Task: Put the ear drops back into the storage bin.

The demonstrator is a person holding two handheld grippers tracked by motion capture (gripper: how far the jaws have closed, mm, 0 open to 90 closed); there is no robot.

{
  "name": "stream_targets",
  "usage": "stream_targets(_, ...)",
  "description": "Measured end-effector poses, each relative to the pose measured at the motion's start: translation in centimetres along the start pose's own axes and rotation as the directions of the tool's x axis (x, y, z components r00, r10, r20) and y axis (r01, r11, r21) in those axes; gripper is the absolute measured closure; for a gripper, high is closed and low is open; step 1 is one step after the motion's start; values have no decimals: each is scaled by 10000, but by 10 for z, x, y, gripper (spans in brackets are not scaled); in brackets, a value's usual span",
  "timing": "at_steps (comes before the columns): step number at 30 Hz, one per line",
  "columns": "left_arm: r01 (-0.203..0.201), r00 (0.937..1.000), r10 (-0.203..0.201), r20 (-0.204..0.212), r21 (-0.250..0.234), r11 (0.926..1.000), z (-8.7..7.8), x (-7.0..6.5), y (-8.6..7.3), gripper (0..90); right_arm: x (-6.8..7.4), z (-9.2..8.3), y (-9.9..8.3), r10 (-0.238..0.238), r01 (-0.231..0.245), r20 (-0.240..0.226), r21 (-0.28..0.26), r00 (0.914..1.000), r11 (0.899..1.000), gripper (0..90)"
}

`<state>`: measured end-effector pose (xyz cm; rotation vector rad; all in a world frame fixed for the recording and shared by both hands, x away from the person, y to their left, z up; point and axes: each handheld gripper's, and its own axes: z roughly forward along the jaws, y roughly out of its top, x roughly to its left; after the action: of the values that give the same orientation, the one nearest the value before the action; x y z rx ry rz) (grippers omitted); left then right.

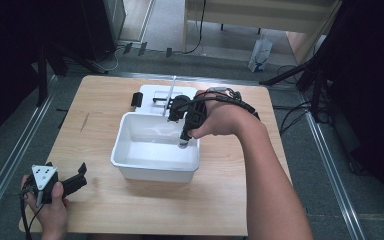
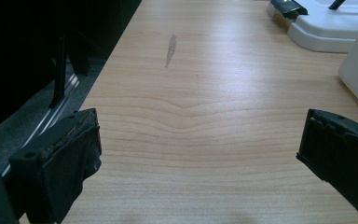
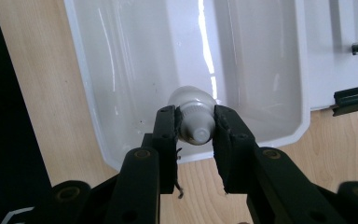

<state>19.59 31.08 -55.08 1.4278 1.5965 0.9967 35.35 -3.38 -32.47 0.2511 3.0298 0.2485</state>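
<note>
A small white bottle (image 3: 193, 105) with a ribbed cap is clamped between the jaws of my right gripper (image 3: 196, 113), cap end toward the camera. In the high view the right gripper (image 1: 184, 142) points down over the right side of the open white tub (image 1: 155, 172), with the bottle (image 1: 183, 145) just above the tub's inner wall (image 3: 93, 93). Nothing lies on the tub floor. My left gripper (image 1: 83, 176) rests at the table's front left corner, held in a hand. Its jaws stand wide apart over bare wood, and the left gripper (image 2: 199, 128) holds nothing.
A flat white lid (image 1: 152, 95) with black latches (image 1: 137, 98) lies just behind the tub; it also appears in the gripper views as lid (image 2: 326, 28) and lid (image 3: 335, 56). A thin white rod (image 1: 171, 92) rises near it. Floor rails run along both table sides.
</note>
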Motion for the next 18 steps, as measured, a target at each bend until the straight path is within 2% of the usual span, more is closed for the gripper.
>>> stream_targets(8, -35, 10000, 35, -4, 41, 10000, 0, 0, 0, 0, -4, 11, -6, 93, -94, 71, 149, 9999, 9998, 720)
stream_targets(18, -42, 10000, 42, -22, 18, 10000, 0, 0, 0, 0, -9, 15, -20, 282, -286, 160, 239, 9995, 9993, 720)
